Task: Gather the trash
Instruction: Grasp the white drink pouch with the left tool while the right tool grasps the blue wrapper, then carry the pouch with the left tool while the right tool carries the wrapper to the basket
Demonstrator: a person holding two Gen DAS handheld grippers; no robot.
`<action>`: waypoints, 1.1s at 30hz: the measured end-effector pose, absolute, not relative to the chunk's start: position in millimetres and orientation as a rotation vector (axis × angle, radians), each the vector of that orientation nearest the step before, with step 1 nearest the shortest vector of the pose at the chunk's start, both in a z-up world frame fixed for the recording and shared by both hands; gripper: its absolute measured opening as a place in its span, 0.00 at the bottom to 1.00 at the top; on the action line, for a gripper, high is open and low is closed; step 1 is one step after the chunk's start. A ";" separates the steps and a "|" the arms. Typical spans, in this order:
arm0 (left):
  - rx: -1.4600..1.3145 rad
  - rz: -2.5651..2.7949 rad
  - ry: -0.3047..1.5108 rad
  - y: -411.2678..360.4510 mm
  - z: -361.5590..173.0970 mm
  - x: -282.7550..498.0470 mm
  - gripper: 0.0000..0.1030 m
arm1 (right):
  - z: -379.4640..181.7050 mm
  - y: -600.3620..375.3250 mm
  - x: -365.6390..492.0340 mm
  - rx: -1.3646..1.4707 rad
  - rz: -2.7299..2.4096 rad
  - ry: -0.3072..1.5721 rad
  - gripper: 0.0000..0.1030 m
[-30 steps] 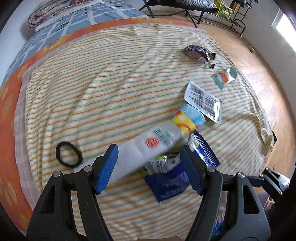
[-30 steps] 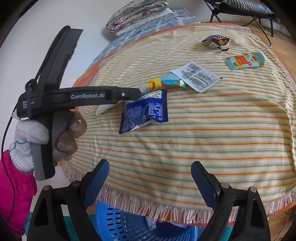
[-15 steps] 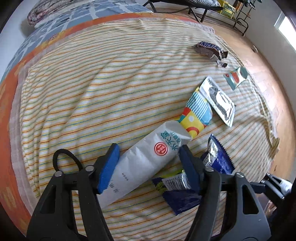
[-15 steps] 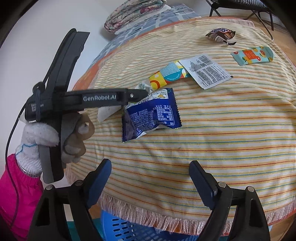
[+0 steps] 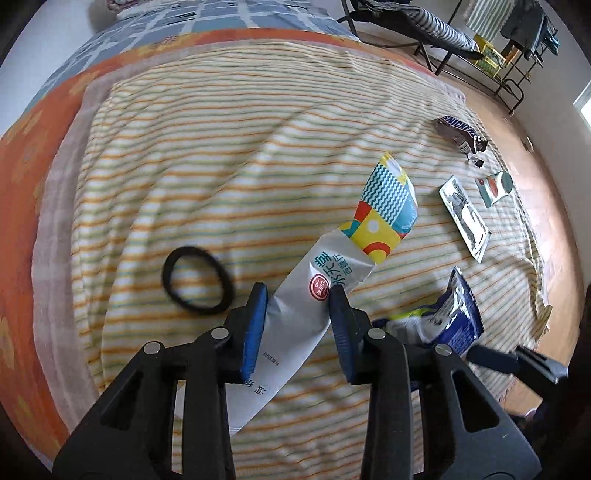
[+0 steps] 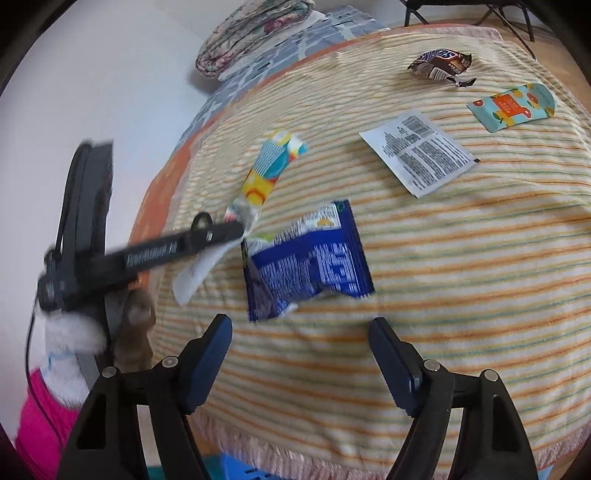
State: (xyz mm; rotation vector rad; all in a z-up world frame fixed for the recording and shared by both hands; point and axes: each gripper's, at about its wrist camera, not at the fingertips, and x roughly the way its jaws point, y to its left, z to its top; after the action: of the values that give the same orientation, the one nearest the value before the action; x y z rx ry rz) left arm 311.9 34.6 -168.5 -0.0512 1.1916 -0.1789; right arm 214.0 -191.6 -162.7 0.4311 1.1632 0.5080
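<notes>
My left gripper (image 5: 298, 292) is shut on a long white wrapper with a colourful end (image 5: 332, 273) and holds it lifted off the striped blanket (image 5: 221, 147); the wrapper also shows in the right wrist view (image 6: 258, 184). A blue snack bag (image 6: 310, 262) lies just ahead of my right gripper (image 6: 301, 328), which is open and empty near the bed's edge. Further back lie a white printed sachet (image 6: 417, 151), a teal and orange packet (image 6: 513, 105) and a Snickers wrapper (image 6: 439, 62).
A black hair tie (image 5: 197, 280) lies left of the left gripper. A blue basket (image 6: 236, 470) stands below the bed's edge. Folded bedding (image 6: 255, 33) sits at the far end. A folding chair (image 5: 417, 29) and wooden floor are beyond the bed.
My left gripper has closed on the white wrapper and lifted it. My right gripper has moved in closer to the blue snack bag.
</notes>
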 end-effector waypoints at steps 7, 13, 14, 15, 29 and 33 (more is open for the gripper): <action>-0.090 -0.133 1.195 54.9 -164.8 295.5 0.33 | -162.8 -175.1 252.6 0.444 0.471 1.165 0.67; -0.096 -0.146 1.198 61.1 -164.4 287.5 0.33 | -158.9 -150.3 270.7 0.352 0.430 1.161 0.67; -0.082 -0.149 1.200 59.4 -164.2 286.8 0.36 | -157.7 -149.1 270.3 0.327 0.421 1.154 0.66; -0.069 -0.151 1.200 57.5 -164.1 286.1 0.37 | -156.3 -148.1 267.5 0.294 0.412 1.149 0.61; -0.025 -0.138 1.211 52.5 -167.2 270.3 0.27 | -138.6 -168.0 247.4 0.244 0.437 1.067 0.25; -0.059 -0.140 1.196 55.5 -159.1 263.7 0.20 | -129.0 -170.2 237.2 0.228 0.441 1.040 0.25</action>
State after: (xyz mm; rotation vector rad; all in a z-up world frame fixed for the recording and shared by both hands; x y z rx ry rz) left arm 263.7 55.5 -159.1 -0.0590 1.1957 -0.1398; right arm 237.2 -170.2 -129.0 0.2280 1.0396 0.4408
